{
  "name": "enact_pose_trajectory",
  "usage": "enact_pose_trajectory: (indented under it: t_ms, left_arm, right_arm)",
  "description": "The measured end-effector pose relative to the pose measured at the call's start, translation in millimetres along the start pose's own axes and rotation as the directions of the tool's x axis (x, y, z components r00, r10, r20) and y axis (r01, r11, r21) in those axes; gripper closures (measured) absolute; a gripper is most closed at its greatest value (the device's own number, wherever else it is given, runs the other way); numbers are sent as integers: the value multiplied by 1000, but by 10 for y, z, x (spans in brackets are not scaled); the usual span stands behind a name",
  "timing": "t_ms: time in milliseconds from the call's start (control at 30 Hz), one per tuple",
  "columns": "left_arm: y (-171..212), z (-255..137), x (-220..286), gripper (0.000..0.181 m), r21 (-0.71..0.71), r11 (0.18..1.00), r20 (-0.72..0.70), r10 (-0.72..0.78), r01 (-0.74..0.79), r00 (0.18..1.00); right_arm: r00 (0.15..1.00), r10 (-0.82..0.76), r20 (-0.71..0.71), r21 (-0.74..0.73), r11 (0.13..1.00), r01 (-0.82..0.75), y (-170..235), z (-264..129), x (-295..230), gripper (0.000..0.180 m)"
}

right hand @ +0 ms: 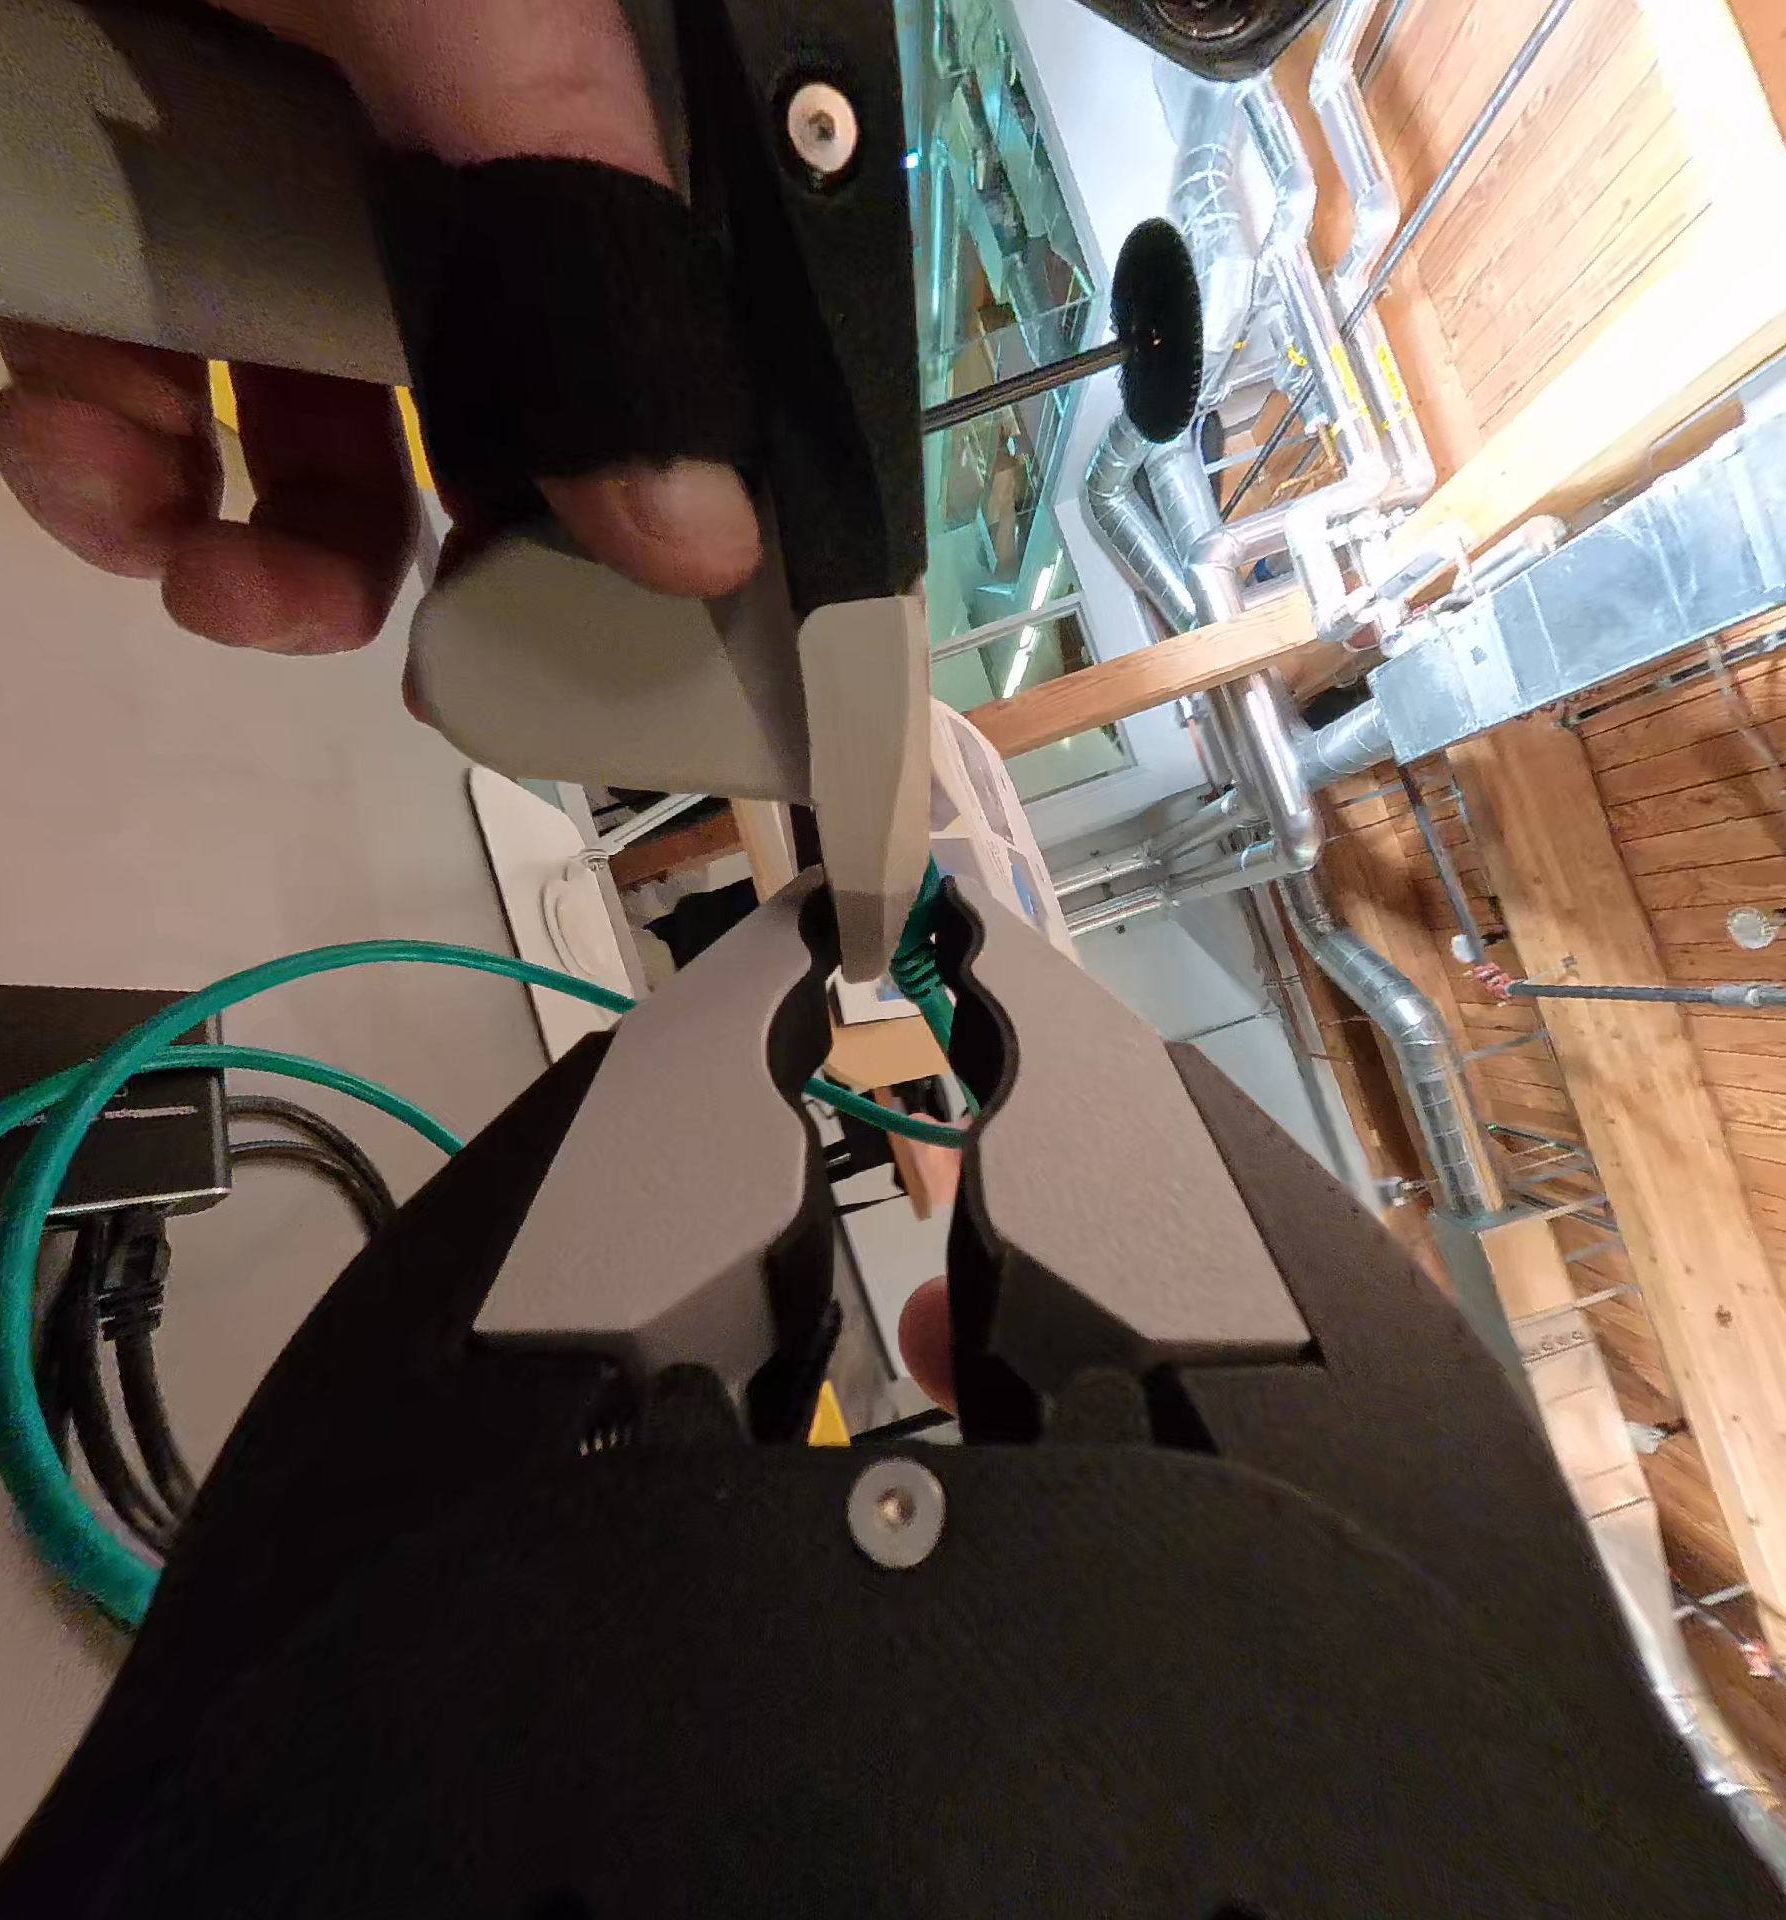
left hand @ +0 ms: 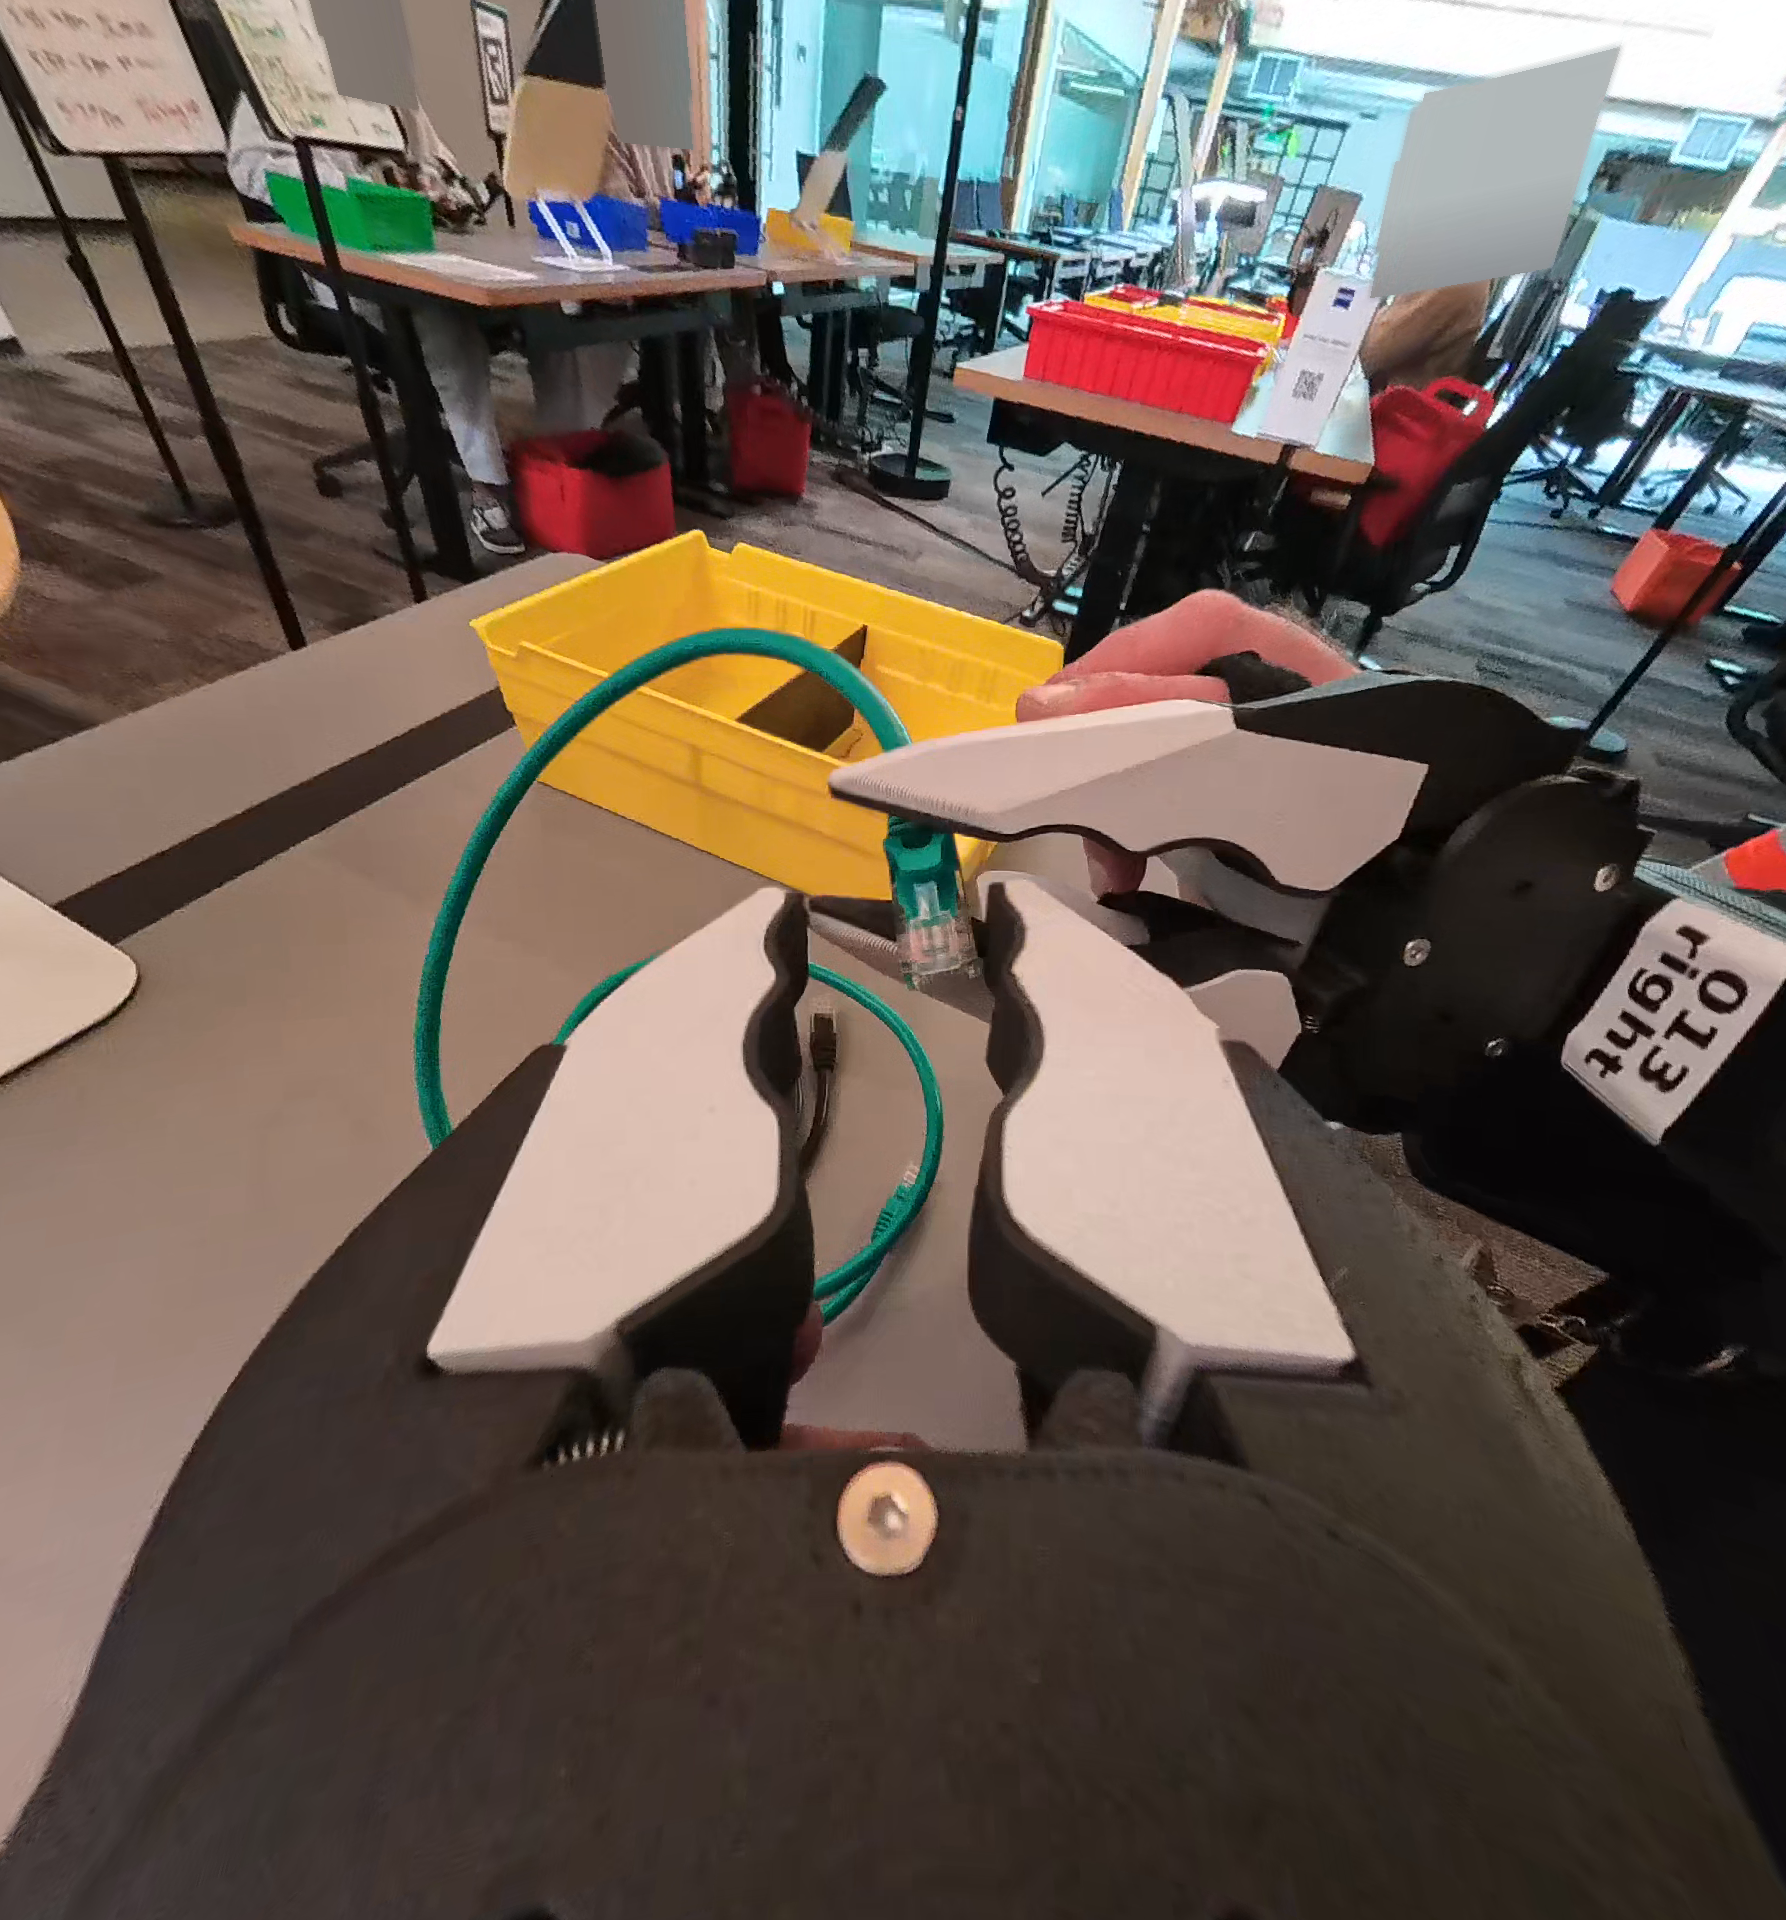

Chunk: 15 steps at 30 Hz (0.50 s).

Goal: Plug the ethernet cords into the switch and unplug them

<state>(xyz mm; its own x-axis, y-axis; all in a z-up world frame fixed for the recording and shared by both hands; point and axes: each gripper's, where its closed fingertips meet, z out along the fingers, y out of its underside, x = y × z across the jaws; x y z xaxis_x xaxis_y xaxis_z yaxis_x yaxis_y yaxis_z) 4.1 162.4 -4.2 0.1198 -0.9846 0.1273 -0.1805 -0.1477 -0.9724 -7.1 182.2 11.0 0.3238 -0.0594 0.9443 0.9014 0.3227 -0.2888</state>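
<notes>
Grey tabletop [left hand: 245, 1039] fills the foreground of a busy workshop, with a yellow bin [left hand: 764, 748] at its far edge. Above it the right gripper [left hand: 904, 862] pinches the green cord [left hand: 473, 883] just behind its clear plug [left hand: 933, 930], which hangs tip-down. The left gripper [left hand: 894, 935] stands parted around that plug, not yet clamped on it. In the right wrist view the black switch [right hand: 78, 1101] lies on the table with black cables [right hand: 130, 1299] already plugged in and green loops draped over it. I judge this a hand-over: if the right gripper lets go before the left grips, the plug drops. A skewed grip could press the latch or misalign the plug at the port, and the slack loops could snag.
</notes>
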Motion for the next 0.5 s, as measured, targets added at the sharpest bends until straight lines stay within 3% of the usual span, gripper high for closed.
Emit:
enact_pose_trajectory:
  t_ms: [500]
  left_arm:
    - [23,20,0,153,25,999,-44,-37,38,998]
  right_arm:
    - [999,-42,28,55,998,41,-9,-15,-34,165]
